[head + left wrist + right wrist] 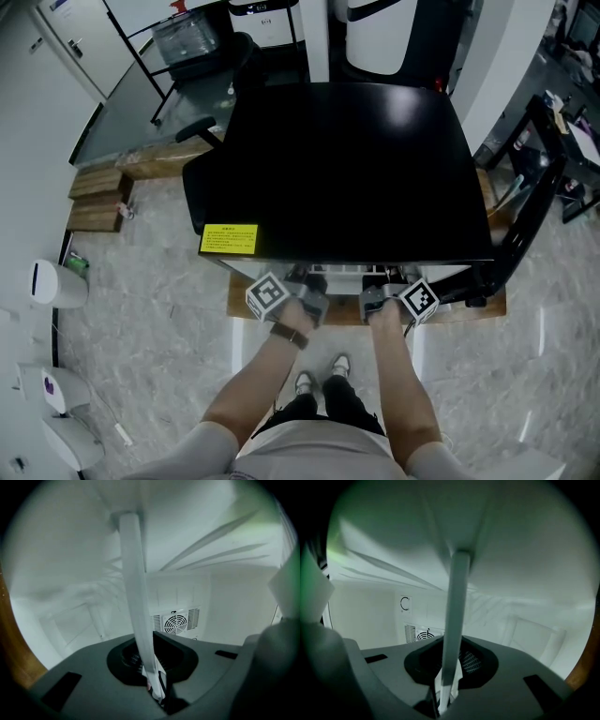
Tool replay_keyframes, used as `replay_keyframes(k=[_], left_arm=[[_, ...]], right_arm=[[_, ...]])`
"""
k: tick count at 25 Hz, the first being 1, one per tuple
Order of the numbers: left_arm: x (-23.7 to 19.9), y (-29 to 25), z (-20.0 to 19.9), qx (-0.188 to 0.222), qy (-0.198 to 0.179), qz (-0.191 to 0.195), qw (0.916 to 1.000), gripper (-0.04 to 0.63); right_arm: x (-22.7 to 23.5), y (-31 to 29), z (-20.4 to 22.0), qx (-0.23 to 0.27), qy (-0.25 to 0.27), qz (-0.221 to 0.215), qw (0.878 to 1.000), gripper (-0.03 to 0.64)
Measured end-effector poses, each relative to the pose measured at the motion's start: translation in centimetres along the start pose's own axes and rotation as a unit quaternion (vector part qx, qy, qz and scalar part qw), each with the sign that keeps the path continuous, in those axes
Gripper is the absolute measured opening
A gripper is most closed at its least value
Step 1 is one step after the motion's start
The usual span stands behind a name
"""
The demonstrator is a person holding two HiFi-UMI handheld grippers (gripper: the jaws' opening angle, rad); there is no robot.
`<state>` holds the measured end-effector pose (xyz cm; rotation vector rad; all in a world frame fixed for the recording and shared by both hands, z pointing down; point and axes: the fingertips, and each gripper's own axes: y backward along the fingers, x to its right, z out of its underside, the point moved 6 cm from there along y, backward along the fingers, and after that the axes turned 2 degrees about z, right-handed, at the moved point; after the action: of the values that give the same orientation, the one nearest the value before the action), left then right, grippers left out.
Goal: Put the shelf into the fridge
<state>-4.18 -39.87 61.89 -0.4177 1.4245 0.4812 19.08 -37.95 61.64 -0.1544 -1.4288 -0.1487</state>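
Arms reach forward to the front of a low, black-topped fridge (347, 169), where a person stands with both tools pushed in just under its top edge. The left claw (307, 286) and the right claw (380, 289) sit side by side, near each other, and their marker cubes (267, 293) show just outside the opening.

In the left gripper view, the left claw (157, 693) is clamped on the thin white edge of the shelf (136, 597). The shelf shows edge-on and runs away from the jaws into the white cavity. In the right gripper view, the right claw (443, 700) pinches that edge of the shelf (457, 611) in the same way, with its jaws tight against it.

The shelf is inside the fridge, held up off the cavity floor. A round fan grille (176, 624) sits low on the back wall beyond it. A yellow label (230, 239) lies on the front left corner of the black top. The fridge stands on a wooden board (487, 305).
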Motion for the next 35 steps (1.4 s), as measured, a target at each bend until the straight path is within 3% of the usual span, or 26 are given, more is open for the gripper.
replay_keyframes(k=[10,16,25,35], left_arm=[[0.1,3.1,2.2,-0.009,0.016,-0.003,0.9998,0.035],[0.9,5.4,4.1,-0.03,0.031,-0.011,0.999,0.035],[6.2,9.8,7.9,-0.106,-0.034,-0.003,0.9937,0.006],[10.8,13.1,9.3,-0.114,-0.067,0.022,0.9909,0.006]], right_arm=[[0.3,4.6,0.8,-0.005,0.005,0.015,1.0,0.049],[-0.5,7.6,2.6,-0.041,0.019,0.028,0.999,0.048],[-5.4,12.4,6.4,-0.109,0.036,-0.007,0.993,0.028],[-9.0,15.2,8.0,-0.118,0.061,-0.024,0.991,0.021]])
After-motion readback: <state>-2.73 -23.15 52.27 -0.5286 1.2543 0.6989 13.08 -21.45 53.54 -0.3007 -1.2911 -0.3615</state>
